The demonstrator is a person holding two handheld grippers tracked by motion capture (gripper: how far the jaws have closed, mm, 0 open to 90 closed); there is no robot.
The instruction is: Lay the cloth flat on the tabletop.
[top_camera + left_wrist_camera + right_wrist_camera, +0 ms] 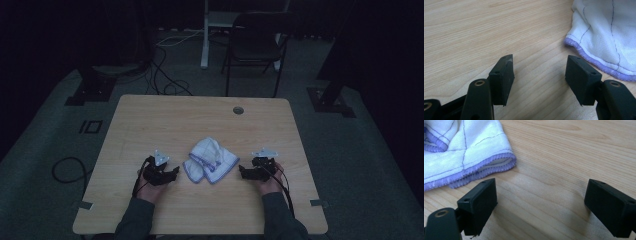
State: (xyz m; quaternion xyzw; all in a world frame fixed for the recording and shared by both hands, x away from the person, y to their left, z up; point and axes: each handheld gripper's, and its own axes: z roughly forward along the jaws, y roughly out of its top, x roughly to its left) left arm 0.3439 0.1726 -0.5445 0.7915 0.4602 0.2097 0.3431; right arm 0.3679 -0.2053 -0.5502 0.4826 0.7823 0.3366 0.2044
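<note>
On the worktop (150,115) your left gripper (170,175) rests spread and empty, the crumpled white cloth (210,159) with purple-stitched edging lies just beside it toward the middle, and your right gripper (243,172), likewise spread and empty, sits about as near on the far side.

Lower centre of the high view: two sleeved forearms enter from the bottom edge, each hand wrapped around a black gripper. The left gripper (175,172) lies at lower left of centre, its tips pointing toward the frame's middle; the right gripper (241,171) mirrors it at lower right of centre. In each gripper view the two black jaws rise from the bottom edge, spread wide apart, with nothing between the pads (504,75).
</note>
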